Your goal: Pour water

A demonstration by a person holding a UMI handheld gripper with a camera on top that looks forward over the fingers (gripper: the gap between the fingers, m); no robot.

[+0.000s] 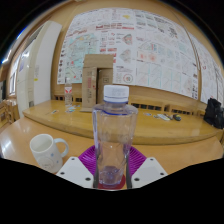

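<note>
Clear plastic bottle [114, 135] clamped in hand-held gripper [112, 172], one mug [47, 152] beside

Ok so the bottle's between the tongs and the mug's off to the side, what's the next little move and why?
Probably lift the water bottle straight up off the table. It stands upright between the tongs, which appear closed on its base, its white cap on. The white mug sits beside it, so it needs height before tilting there.
</note>
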